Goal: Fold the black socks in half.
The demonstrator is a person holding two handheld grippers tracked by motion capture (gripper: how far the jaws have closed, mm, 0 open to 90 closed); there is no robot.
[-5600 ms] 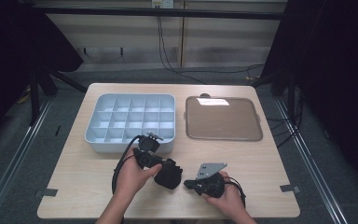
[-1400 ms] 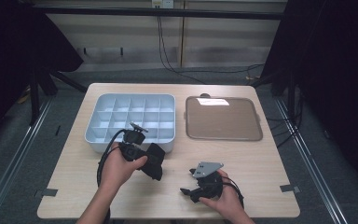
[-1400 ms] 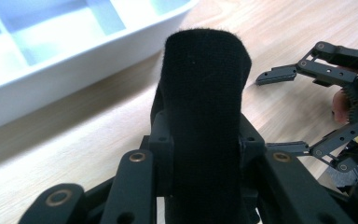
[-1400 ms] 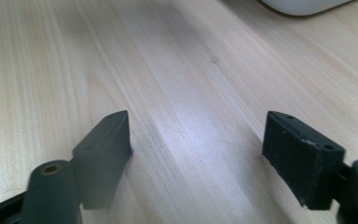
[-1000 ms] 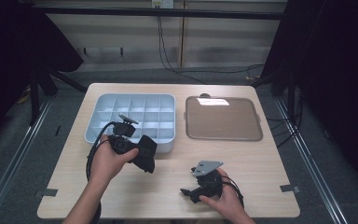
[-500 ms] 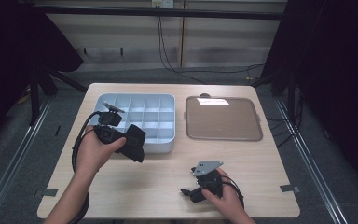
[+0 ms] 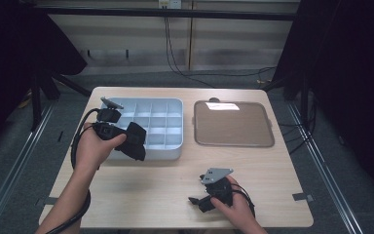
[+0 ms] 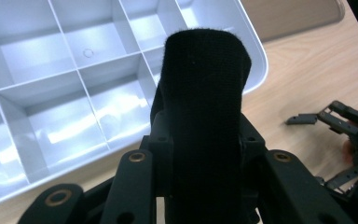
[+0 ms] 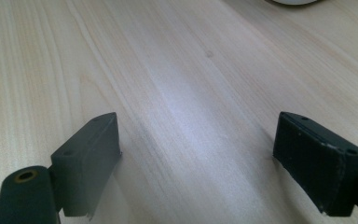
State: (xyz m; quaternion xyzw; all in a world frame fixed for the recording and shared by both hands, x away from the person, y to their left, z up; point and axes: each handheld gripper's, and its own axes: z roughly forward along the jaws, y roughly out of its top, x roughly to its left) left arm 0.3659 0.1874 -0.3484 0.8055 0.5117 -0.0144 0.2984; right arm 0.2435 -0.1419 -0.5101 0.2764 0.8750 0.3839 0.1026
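A black, felt-like folded piece (image 7: 137,142) is clamped in my left gripper (image 7: 126,137), held above the front left part of the pale blue compartment tray (image 7: 165,102). In the left gripper view the black piece (image 8: 205,98) stands upright between the jaws, and the tray's empty cells (image 8: 51,93) lie behind it. Near the table's front edge my right gripper (image 7: 198,202) rests low and open. The right gripper view has its jaws wide apart (image 9: 209,154) over bare wood, with nothing between them.
A flat brown tray (image 7: 233,124) lies to the right of the compartment tray. The wooden table (image 7: 141,195) has bare room across its front. Dark floor and metal rails surround it. My right gripper (image 8: 340,140) appears far off in the left gripper view.
My left hand has carried the black piece from the table's middle front leftward and away, up to the compartment tray's front left part. The right gripper has stayed put and open.
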